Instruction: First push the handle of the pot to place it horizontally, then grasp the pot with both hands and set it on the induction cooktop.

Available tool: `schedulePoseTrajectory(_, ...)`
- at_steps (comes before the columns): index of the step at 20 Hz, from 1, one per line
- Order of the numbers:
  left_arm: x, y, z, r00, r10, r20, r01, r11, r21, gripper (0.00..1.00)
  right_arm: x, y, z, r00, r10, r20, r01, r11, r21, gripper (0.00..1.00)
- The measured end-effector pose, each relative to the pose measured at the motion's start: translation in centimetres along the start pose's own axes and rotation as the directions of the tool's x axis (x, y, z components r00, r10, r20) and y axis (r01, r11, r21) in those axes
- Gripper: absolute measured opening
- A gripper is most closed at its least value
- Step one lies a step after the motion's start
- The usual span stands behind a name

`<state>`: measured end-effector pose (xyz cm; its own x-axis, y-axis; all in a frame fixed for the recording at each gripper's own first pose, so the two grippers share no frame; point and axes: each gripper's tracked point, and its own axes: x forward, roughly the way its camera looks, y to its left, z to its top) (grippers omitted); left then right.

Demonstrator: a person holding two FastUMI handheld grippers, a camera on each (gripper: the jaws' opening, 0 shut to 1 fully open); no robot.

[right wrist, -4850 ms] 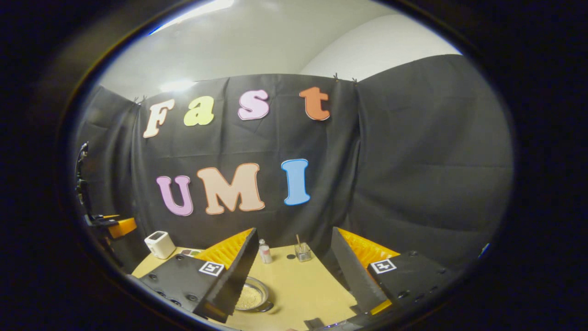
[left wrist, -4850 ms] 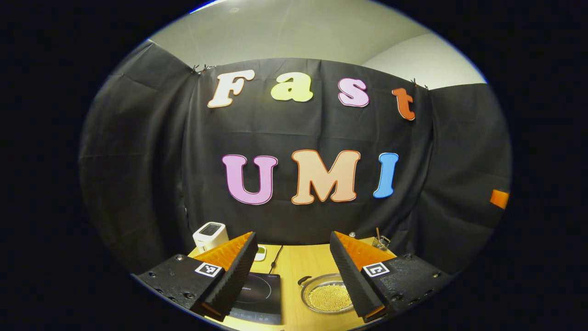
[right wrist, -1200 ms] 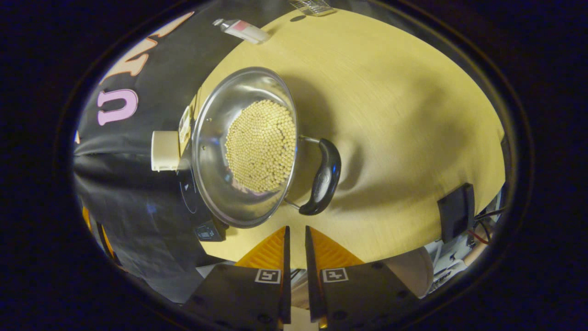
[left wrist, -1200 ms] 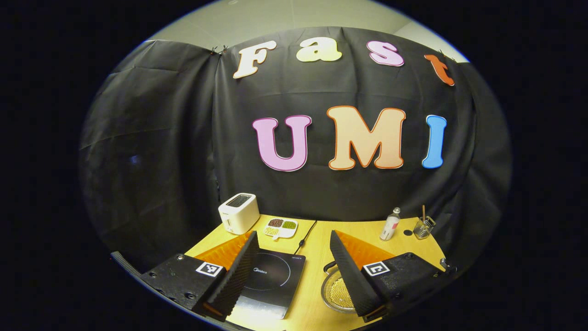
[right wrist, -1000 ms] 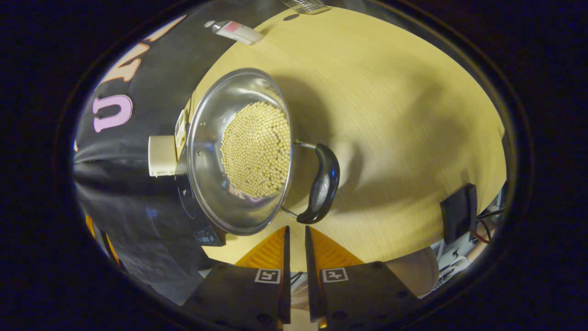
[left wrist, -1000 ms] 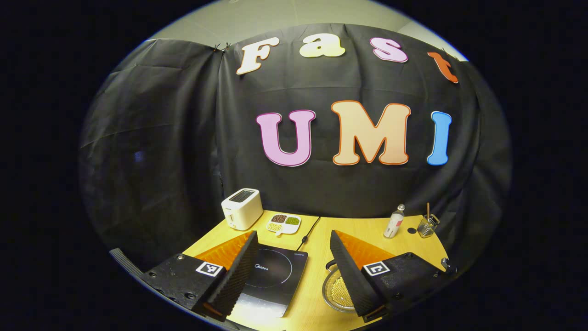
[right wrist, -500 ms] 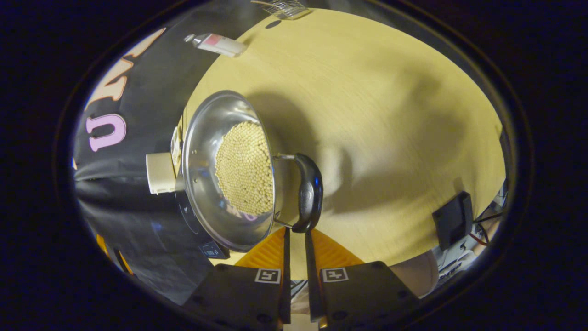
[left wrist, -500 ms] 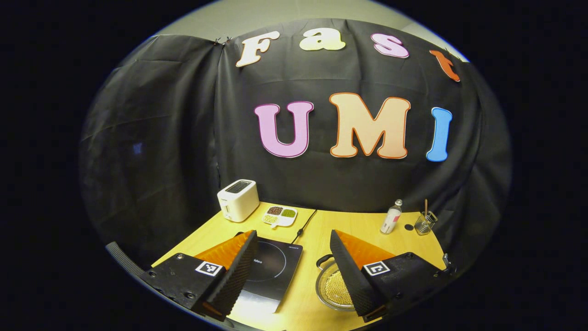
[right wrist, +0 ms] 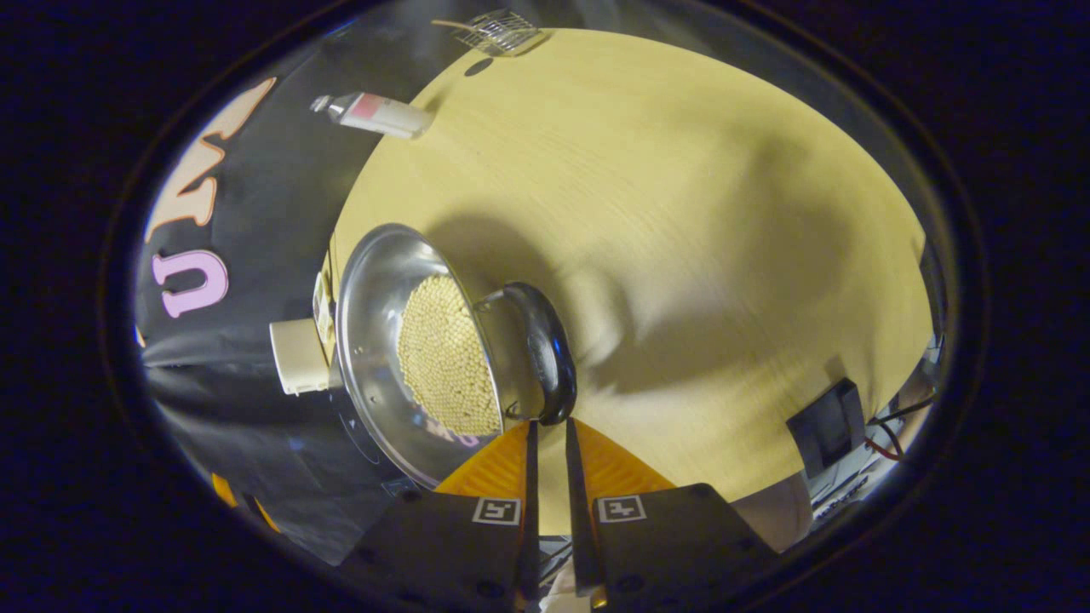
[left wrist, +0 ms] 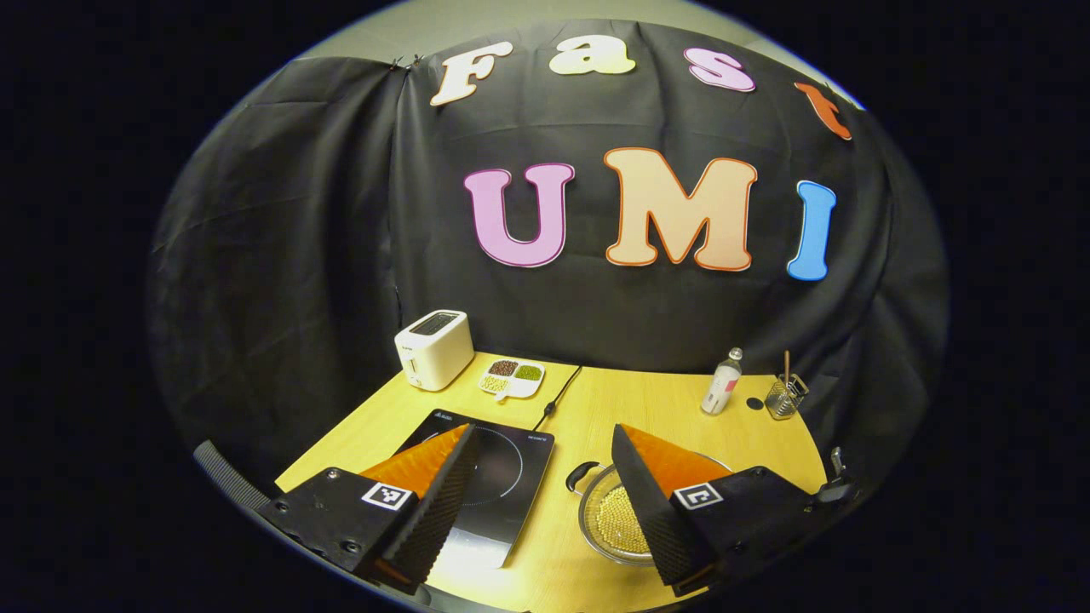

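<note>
Right gripper view first: the right claw (right wrist: 547,434) sits at the bottom centre with its fingers drawn almost together, just a thin slit between them, nothing caught in it. Their tips are right up at the lower end of the pot's black handle (right wrist: 545,351); whether they actually touch it, I cannot tell. That handle arches off the right side of the steel pot (right wrist: 375,340), left of centre in the frame, and the pot carries a bed of small pale beads (right wrist: 443,358). It stands on the wooden desk (right wrist: 681,238). At upper left a small bottle (right wrist: 375,114) lies across the frame, with a wire holder (right wrist: 502,31) at the very top.

Over to the left gripper view: the left claw (left wrist: 541,481) is spread wide at the bottom, gripping nothing, hanging over the desk (left wrist: 656,404). Behind its left finger lies the black induction cooktop (left wrist: 511,477), flat on the desk. Next to it at lower right of centre is the pot (left wrist: 609,519), partly behind the right finger, its near handle (left wrist: 581,473) poking toward the cooktop. Pot and cooktop sit side by side, apart. Farther back: a white toaster (left wrist: 434,347), a divided dish (left wrist: 512,377) of beans, the bottle (left wrist: 720,392) upright and the wire holder (left wrist: 783,398).
</note>
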<state>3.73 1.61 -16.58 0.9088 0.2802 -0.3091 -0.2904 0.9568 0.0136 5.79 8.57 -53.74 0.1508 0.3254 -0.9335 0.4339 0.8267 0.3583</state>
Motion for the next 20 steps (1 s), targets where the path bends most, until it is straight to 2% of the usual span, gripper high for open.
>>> schedulePoseTrajectory(20, 0.1, 2.5, -2.2, 0.997, 0.062, -0.053, -0.063, 0.998, -0.022, 0.96, 1.0, 1.2, 6.5, 0.999, 0.01, 0.044, -0.012, 0.999, 0.039, 0.18)
